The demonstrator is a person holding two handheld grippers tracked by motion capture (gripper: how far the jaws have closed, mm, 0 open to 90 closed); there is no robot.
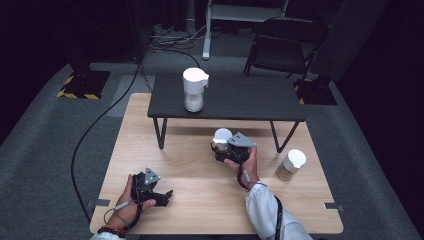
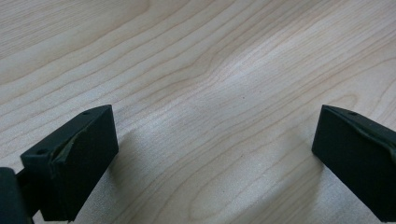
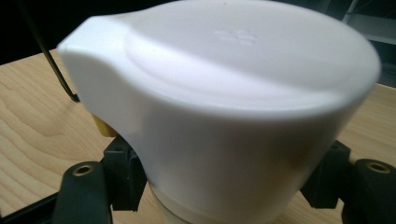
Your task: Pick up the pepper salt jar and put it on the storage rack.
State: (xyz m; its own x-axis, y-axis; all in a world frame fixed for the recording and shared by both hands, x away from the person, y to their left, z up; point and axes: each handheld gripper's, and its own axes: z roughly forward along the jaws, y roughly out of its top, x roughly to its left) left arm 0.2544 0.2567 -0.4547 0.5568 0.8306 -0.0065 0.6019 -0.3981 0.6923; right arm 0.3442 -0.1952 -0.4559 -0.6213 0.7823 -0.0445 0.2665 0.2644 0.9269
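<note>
- Right gripper (image 1: 223,150) is clamping a white-lidded jar (image 1: 222,136), its jaws pressing on either side of the jar just below the lid.
- From the right gripper view, the jar's white lid (image 3: 224,93), with a pouring lip at one side, is looming large and close, a black jaw sitting tight against the jar on each side.
- That jar is being held over the middle of the wooden table (image 1: 200,200), just in front of the small dark table (image 1: 240,100) standing along the far edge.
- Left gripper (image 1: 162,196) is resting near the wooden table's near-left corner, its jaws standing wide apart with bare wood grain between them.
- A second white-lidded jar (image 1: 194,89) is standing upright on the dark table, toward its left end.
- A third jar (image 1: 291,164), with brownish contents, is standing near the wooden table's right edge, well apart from the right gripper.
- A folding chair (image 1: 285,42) is standing on the floor beyond the tables.
</note>
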